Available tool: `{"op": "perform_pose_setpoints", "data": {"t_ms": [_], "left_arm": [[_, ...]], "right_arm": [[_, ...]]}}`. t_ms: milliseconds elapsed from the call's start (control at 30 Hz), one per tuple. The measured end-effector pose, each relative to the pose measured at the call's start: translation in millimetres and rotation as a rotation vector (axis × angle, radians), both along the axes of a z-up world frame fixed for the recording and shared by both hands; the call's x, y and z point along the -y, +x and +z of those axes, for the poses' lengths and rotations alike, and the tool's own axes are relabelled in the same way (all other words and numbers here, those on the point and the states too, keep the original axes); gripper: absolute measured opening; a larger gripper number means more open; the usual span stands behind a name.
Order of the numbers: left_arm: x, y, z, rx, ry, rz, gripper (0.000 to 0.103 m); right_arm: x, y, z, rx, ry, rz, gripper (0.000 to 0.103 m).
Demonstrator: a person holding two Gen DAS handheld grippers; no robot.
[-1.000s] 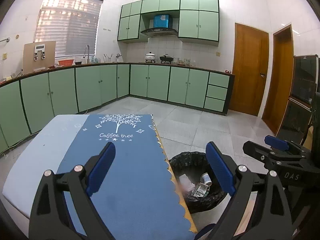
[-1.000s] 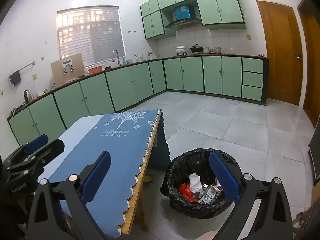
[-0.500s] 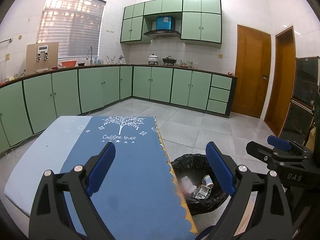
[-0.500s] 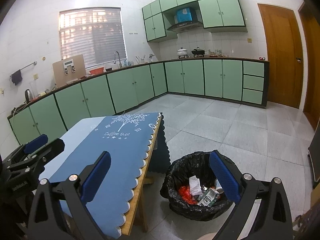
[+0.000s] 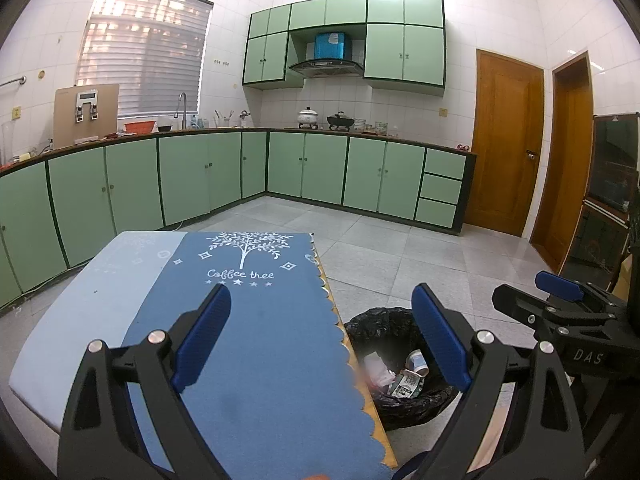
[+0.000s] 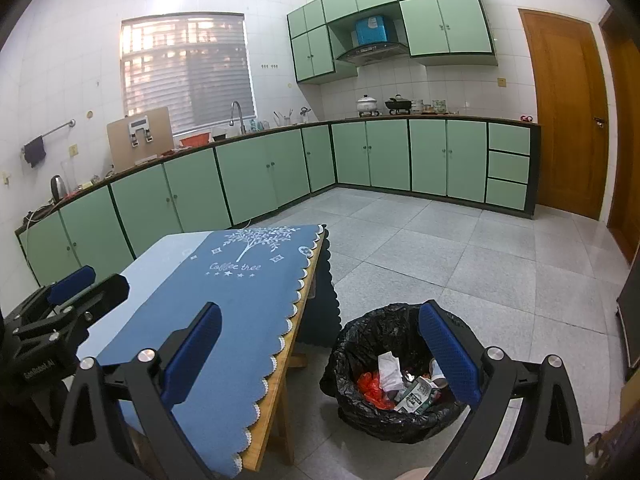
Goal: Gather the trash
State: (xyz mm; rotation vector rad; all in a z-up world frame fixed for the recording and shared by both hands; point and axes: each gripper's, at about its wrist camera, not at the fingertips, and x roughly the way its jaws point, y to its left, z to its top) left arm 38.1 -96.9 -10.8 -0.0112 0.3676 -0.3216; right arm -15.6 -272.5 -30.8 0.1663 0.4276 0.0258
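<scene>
A bin lined with a black bag (image 6: pixel 362 336) stands on the floor right of the table; it also shows in the left wrist view (image 5: pixel 384 324). Inside lie a green-white carton (image 6: pixel 414 394), white crumpled paper (image 6: pixel 390 370), a red wrapper (image 6: pixel 370 388) and a small cup (image 5: pixel 418 361). My left gripper (image 5: pixel 320 344) is open and empty above the blue tablecloth (image 5: pixel 256 320). My right gripper (image 6: pixel 320 352) is open and empty, above the table edge and the bin. No trash shows on the table.
The table (image 6: pixel 276 396) has a wooden edge and a scalloped cloth marked "Coffee tree". Green kitchen cabinets (image 5: pixel 304 172) line the far walls. Wooden doors (image 5: pixel 506 140) stand at the right. A dark cabinet (image 5: pixel 612 200) is at the far right. Grey tiled floor (image 6: pixel 440 248) surrounds the bin.
Both grippers have risen and tilted up slightly; the table and bin sit lower in the views. Both stayed open and empty.
</scene>
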Motion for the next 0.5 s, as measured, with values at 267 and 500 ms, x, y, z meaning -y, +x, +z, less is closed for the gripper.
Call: {"op": "perform_pose_setpoints", "data": {"t_ms": [267,500], "left_arm": [[0.3,0.0,-0.4,0.001,0.001,0.006,0.089],[-0.6,0.0,-0.5,0.002,0.000,0.006,0.089]], "right_arm": [[-0.2,0.0,0.0,0.000,0.001,0.000,0.097],[-0.6,0.1,-0.1,0.000,0.001,-0.001,0.097]]}}
